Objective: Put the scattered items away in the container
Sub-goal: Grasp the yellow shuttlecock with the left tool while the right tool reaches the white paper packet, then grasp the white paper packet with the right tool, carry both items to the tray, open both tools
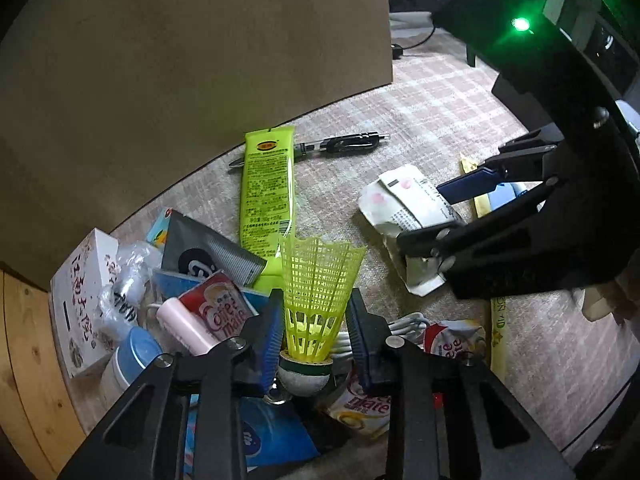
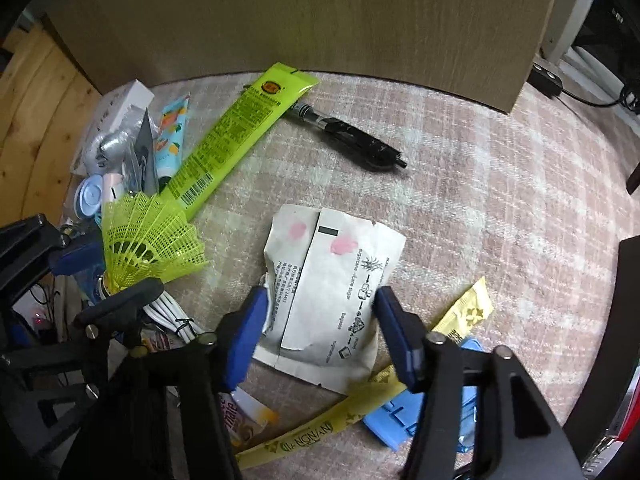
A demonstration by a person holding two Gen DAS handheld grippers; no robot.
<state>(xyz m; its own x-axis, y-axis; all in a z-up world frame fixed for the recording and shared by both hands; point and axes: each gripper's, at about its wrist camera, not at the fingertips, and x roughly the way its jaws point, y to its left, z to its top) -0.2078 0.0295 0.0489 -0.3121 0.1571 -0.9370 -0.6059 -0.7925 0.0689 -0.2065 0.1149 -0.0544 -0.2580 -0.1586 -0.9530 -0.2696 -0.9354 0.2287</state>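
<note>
A yellow plastic shuttlecock [image 1: 320, 276] with a white cork stands amid a pile of small items. My left gripper [image 1: 315, 312] is shut on the narrow lower part of its skirt, one blue pad on each side. The same shuttlecock [image 2: 148, 236] shows at the left of the right wrist view. A crumpled white paper packet [image 2: 332, 280] lies flat on the plaid cloth [image 2: 500, 200]. My right gripper [image 2: 320, 300] stands open astride it, a pad close to each edge. The brown cardboard container wall [image 2: 320, 12] rises behind.
A lime-green packet [image 2: 236, 128] and a black pen [image 2: 352, 140] lie near the box. Coffee-mate sachets [image 1: 222, 312], a pink tube [image 1: 186, 326], a white box [image 1: 84, 288] and a blue-capped bottle [image 1: 134, 354] crowd the left. A yellow stick sachet [image 2: 320, 428] and a blue plastic piece [image 2: 400, 420] lie under the right gripper.
</note>
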